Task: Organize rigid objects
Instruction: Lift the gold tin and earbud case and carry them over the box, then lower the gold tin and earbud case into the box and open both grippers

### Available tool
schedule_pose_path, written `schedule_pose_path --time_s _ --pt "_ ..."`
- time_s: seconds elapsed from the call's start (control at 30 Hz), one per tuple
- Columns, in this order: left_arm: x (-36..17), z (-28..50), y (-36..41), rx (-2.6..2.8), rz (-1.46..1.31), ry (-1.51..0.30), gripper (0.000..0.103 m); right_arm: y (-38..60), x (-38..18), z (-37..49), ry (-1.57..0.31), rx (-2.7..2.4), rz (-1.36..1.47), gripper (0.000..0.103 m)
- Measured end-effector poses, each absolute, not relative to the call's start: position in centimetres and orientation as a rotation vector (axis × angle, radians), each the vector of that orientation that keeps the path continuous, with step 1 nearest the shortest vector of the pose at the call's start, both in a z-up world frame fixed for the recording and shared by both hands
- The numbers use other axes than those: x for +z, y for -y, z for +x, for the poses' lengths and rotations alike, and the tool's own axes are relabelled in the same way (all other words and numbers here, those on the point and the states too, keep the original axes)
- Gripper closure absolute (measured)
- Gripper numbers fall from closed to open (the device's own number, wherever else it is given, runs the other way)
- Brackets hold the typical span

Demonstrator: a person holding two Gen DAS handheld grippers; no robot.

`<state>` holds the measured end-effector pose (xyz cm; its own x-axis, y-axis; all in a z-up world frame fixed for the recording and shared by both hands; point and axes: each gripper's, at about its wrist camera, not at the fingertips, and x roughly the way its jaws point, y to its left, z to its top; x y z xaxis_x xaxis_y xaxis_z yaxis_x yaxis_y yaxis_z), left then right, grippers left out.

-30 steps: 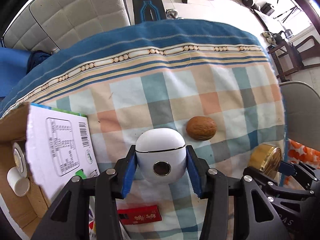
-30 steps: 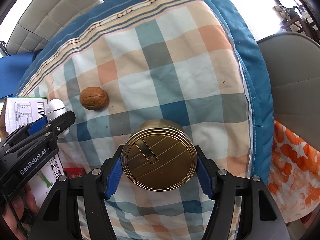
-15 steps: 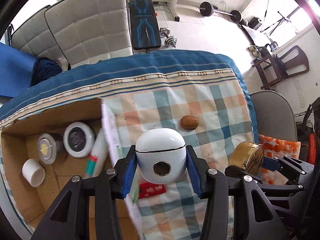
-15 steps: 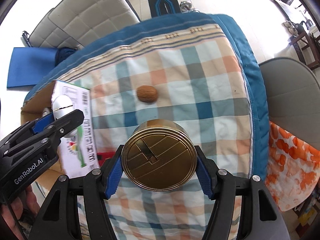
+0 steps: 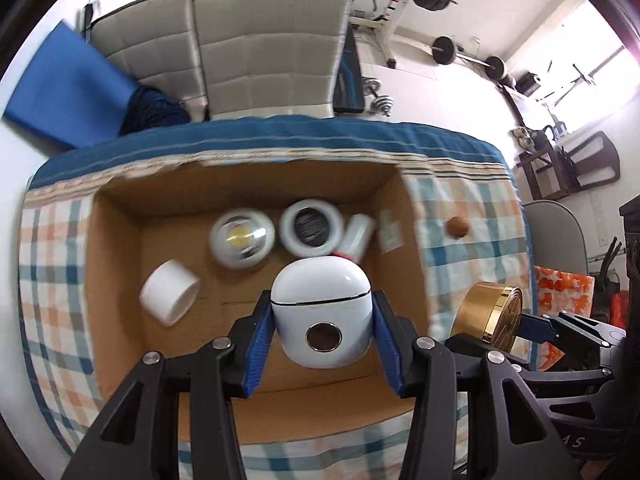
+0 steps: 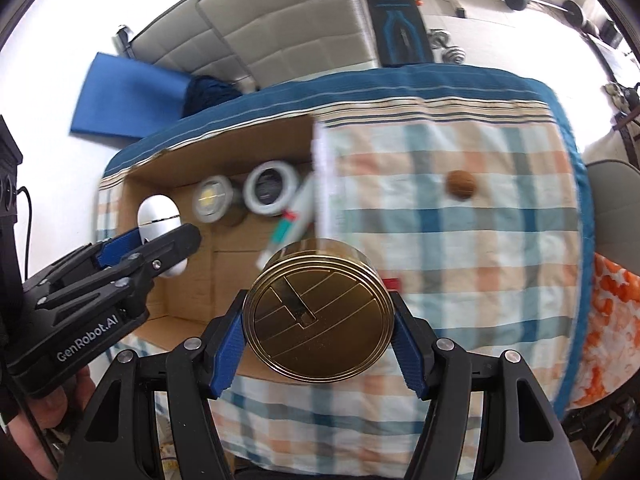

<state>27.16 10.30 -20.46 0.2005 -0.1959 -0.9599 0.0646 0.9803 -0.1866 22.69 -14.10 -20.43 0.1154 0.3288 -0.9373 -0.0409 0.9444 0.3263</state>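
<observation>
My left gripper point(image 5: 320, 330) is shut on a white egg-shaped case point(image 5: 320, 312) and holds it above the open cardboard box point(image 5: 120, 280); it also shows in the right wrist view point(image 6: 158, 220). My right gripper point(image 6: 318, 338) is shut on a round gold tin point(image 6: 318, 316), held above the box's near right corner; the tin also shows in the left wrist view point(image 5: 490, 320). A brown walnut point(image 6: 461, 185) lies on the checked cloth point(image 6: 480, 240) to the right of the box.
In the box lie a white cup point(image 5: 170, 298), a silver-lidded jar point(image 5: 241, 238), a white jar with a dark lid point(image 5: 312, 226) and a tube point(image 5: 356, 236). A small red packet point(image 6: 392, 283) lies on the cloth. Chairs stand behind and right of the table.
Both grippers have risen and moved left with their loads. The left one now hangs over the open box; the walnut looks smaller and farther right.
</observation>
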Motion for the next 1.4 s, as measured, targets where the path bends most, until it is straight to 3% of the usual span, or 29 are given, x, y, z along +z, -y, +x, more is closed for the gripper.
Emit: schedule_pose_path --time_s 0.3,0.57,1.03,1.23,1.4 --pt "-29.1 25.0 -20.2 -0.061 -0.2 -1.502 0.059 2.0 -25.1 21.1 -1.514 0.346 0.206 0.036" --pt "-35.6 24.5 -21.7 -0.037 -0.183 -1.605 0.059 -4.1 -31.8 21.2 -1.596 0.323 0.125 0.036" --pt "-38.0 25.7 -19.5 -0.037 -0.134 -1.666 0.058 -4.7 -37.6 22.4 -1.676 0.268 0.118 0.035" --pt "-37.7 26.0 -19.0 -0.036 -0.149 -1.708 0.054 -2.9 -38.9 23.0 -1.713 0.259 0.135 0.015" --pt "-35.3 25.8 -18.4 -0.027 -0.166 -1.675 0.045 -1.3 -38.5 22.8 -1.713 0.255 0.117 0.011"
